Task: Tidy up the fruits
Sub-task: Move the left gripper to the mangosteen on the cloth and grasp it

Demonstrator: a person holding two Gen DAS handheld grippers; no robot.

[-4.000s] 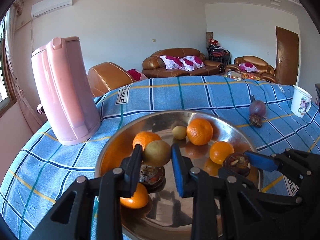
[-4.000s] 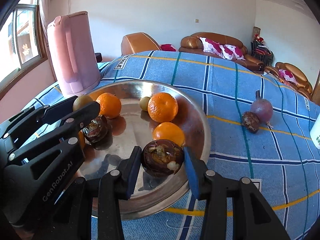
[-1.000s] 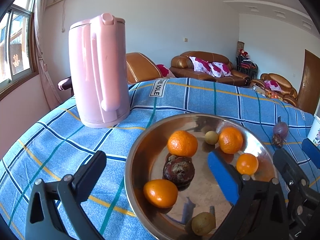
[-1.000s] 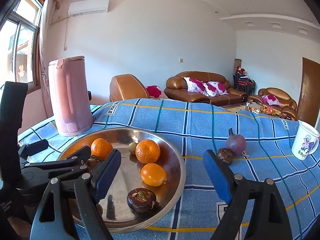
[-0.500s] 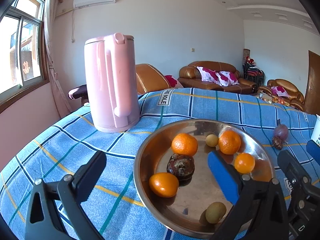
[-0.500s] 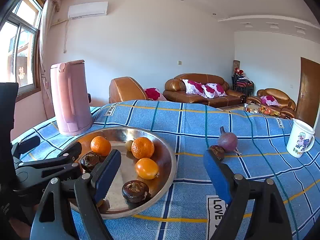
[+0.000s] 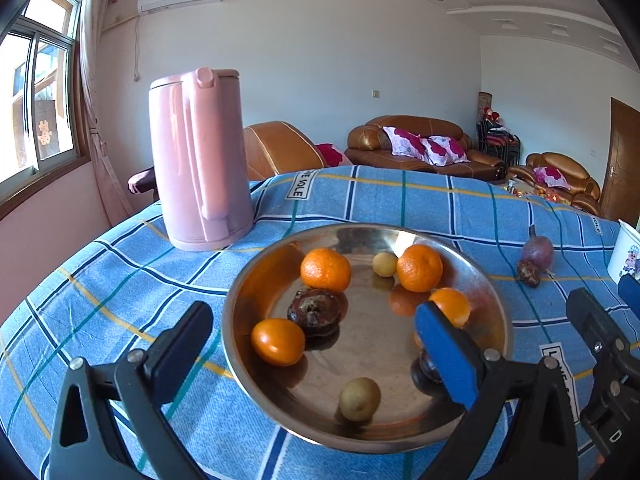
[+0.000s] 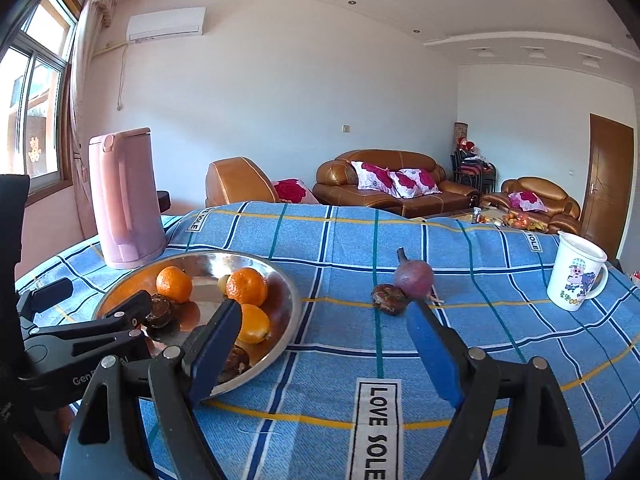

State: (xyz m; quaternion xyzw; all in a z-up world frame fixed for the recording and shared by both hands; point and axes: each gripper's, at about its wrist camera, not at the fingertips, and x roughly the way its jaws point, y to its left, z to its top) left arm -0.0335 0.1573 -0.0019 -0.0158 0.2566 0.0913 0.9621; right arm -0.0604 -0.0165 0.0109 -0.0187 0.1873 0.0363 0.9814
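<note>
Black-armed with blue pads, the left gripper [image 7: 312,340] stands spread wide at the bottom of its frame, holding nothing. Its fingers straddle the near rim of a round steel tray [image 7: 486,280] in the centre. On the tray lie four tangerines, one at lower left [image 7: 277,341], two further back [image 7: 325,269] [image 7: 419,268] and one half hidden behind the blue pad [image 7: 454,305]. A dark wrinkled fruit [image 7: 317,311] touches the lower-left tangerine. A yellow-green fruit [image 7: 359,399] sits by the near rim, a smaller pale one [image 7: 385,264] towards the back.

The right gripper [image 8: 320,340] is likewise wide apart and empty, over the blue checked cloth [image 8: 340,248]. Above its right finger, centre frame, a purple onion-shaped fruit [image 8: 413,273] touches a small dark fruit [image 8: 389,299] on the cloth, apart from the tray. A pink kettle [image 8: 124,196] stands at left, a white cartoon mug [image 8: 576,276] at right.
</note>
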